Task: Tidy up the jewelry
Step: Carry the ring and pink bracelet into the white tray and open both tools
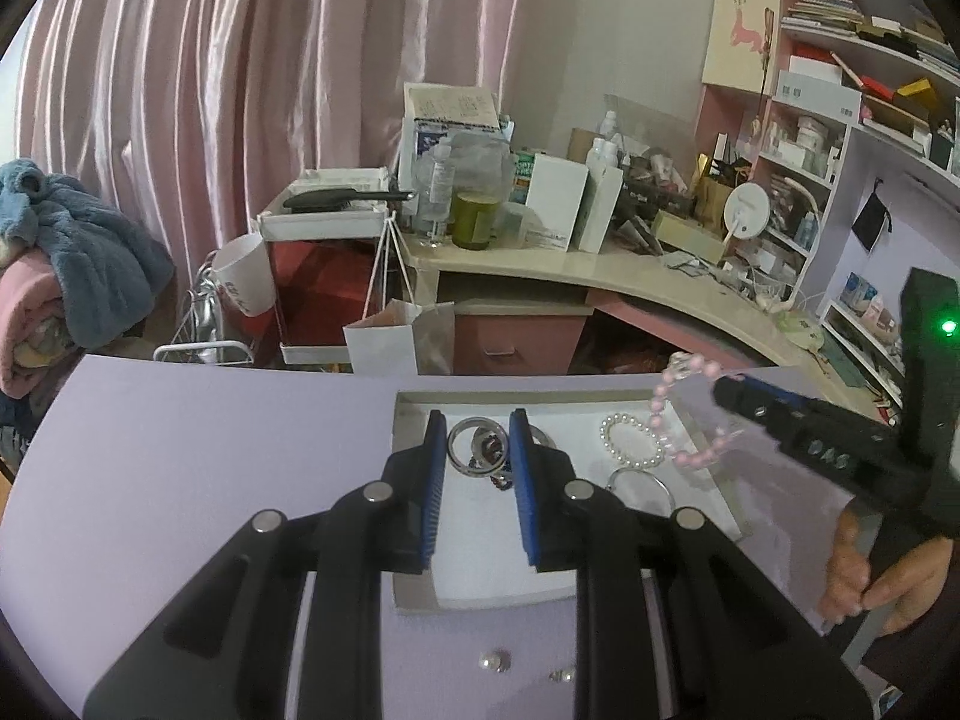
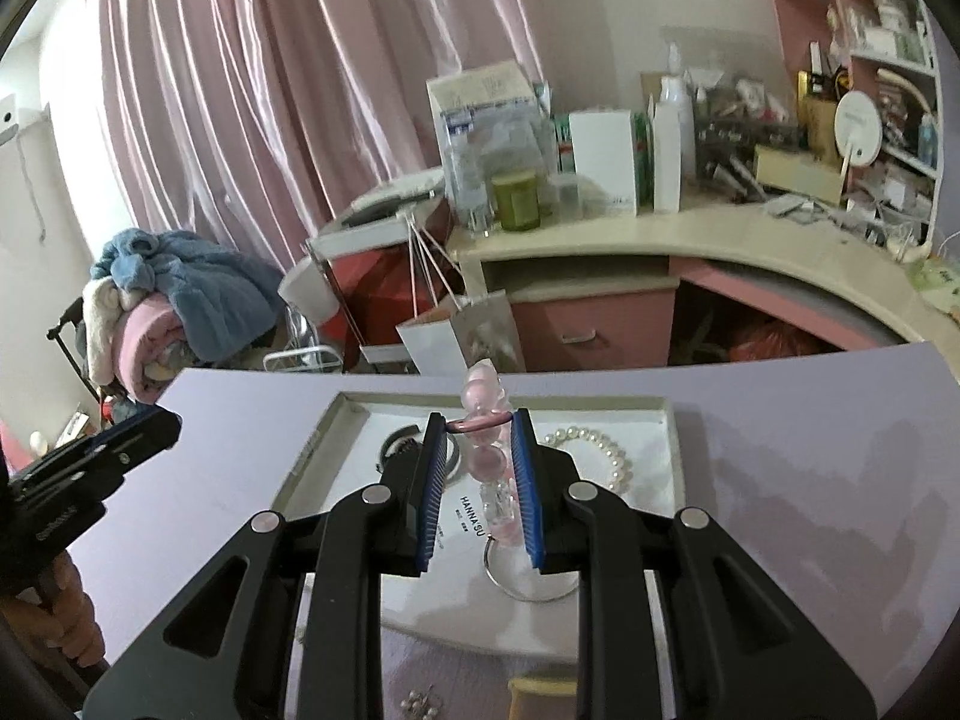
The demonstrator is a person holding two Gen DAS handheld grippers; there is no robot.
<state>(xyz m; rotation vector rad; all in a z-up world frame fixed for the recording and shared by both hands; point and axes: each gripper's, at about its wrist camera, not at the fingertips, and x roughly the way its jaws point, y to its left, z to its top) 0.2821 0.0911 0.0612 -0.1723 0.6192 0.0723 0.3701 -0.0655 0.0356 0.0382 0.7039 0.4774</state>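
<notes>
A shallow white jewelry box lies on the lilac table. In it are a white pearl bracelet, a silver ring-shaped bangle, a thin silver hoop and dark bead pieces. My right gripper holds a pink bead bracelet above the box; the bracelet hangs between its fingers. My left gripper hovers open over the bangle, holding nothing.
Small pearl earrings lie on the table in front of the box. Behind the table are a cluttered pink desk, shelves, a paper bag, pink curtains and a pile of clothes.
</notes>
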